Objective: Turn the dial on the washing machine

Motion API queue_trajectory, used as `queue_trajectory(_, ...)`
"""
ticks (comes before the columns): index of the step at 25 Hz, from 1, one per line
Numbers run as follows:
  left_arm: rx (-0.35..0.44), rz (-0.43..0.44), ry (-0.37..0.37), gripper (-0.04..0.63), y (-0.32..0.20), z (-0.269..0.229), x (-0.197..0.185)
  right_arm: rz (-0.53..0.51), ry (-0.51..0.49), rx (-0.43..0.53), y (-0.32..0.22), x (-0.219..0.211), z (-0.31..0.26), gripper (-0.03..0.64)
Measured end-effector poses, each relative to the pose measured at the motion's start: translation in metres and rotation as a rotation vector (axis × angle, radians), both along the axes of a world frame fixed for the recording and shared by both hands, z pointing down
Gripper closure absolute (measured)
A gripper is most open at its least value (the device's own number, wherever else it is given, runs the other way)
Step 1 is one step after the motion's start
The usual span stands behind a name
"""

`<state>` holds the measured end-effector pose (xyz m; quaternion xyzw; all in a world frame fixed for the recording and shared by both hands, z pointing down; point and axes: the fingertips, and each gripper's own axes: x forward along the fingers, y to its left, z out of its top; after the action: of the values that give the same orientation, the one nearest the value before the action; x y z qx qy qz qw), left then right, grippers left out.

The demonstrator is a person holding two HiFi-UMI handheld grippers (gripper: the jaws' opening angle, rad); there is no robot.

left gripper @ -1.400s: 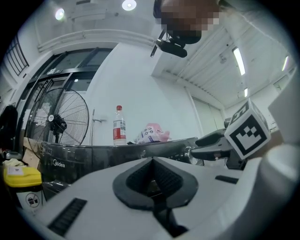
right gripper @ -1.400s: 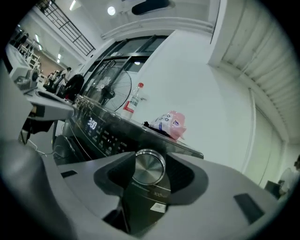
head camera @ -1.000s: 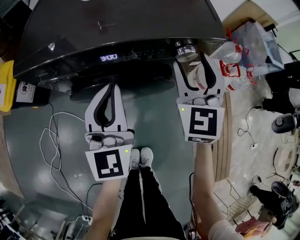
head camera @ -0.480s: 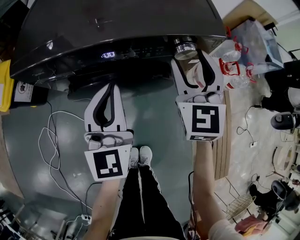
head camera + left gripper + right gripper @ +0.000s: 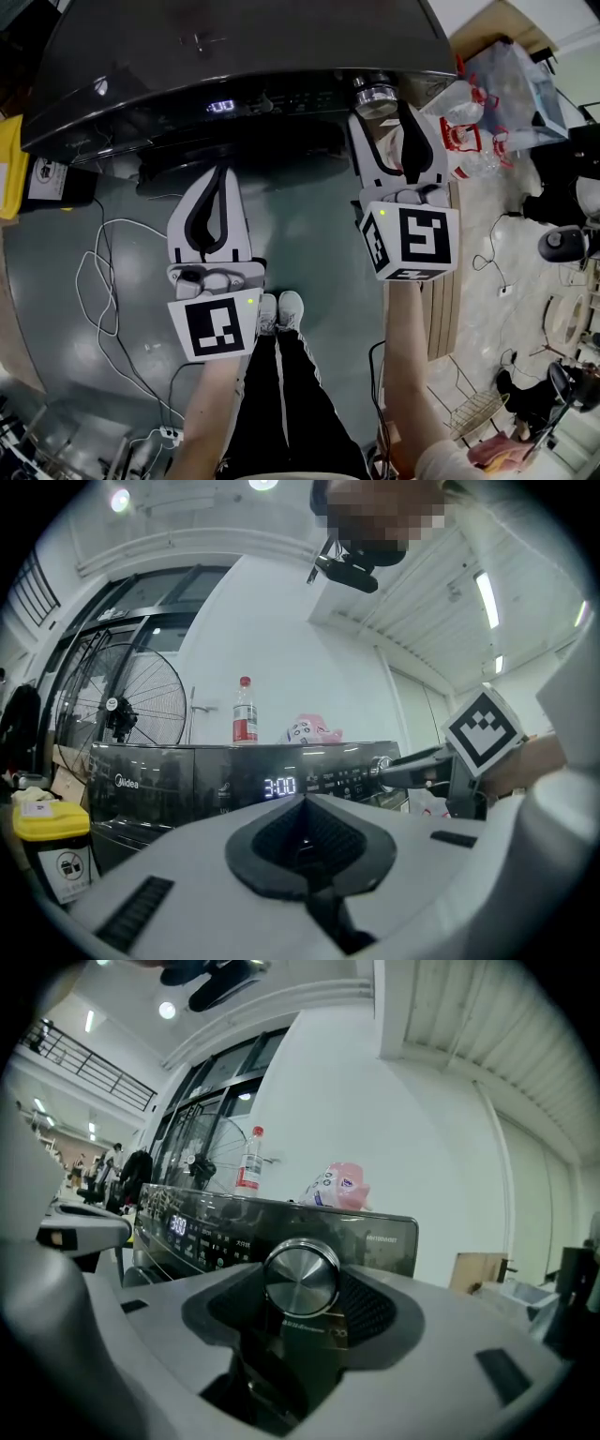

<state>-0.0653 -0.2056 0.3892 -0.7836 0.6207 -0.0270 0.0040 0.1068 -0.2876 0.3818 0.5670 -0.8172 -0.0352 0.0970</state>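
Right gripper [image 5: 379, 111] — forearm [image 5: 410, 356] outstretched — snug around the dial [image 5: 301, 1280]

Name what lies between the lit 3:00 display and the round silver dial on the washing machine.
A row of small white control markings on the dark panel, from glowing display to round silver dial; both gripper views show it.

The left tool [image 5: 219, 173] and right tool [image 5: 384, 114] are smooth white moulded shells, their inner faces lined with black textured pads [image 5: 267, 841]. At the near end of each sits a white block: the left cube [image 5: 214, 326] and the right cube [image 5: 412, 242], both printed with black square markers and lit by a small green light [image 5: 251, 301] at a corner. The person wears black trousers [image 5: 272, 412] with a thin white stripe, and white shoes [image 5: 281, 313].
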Motion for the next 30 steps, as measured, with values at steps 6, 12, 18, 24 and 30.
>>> queue_trajectory(6,0.001,-0.002,0.005,0.597,0.0,-0.002,-0.001,0.02,-0.208,-0.049,-0.001,0.006,0.002,0.373)
queue_trajectory(12,0.001,-0.009,0.003,0.597,0.0,-0.002,-0.005,0.023,-0.24,-0.049,-0.001,0.007,0.001,0.373)
queue_trajectory(18,-0.008,-0.013,0.017,0.597,0.001,0.003,-0.006,0.029,-0.356,-0.066,-0.002,0.009,0.002,0.373)
queue_trajectory(24,-0.009,-0.007,0.02,0.597,0.002,0.0,-0.005,0.048,-0.491,-0.096,-0.001,0.013,0.003,0.373)
queue_trajectory(30,-0.018,-0.015,0.025,0.597,0.002,0.004,-0.009,0.024,-0.754,-0.137,-0.004,0.011,-0.001,0.373)
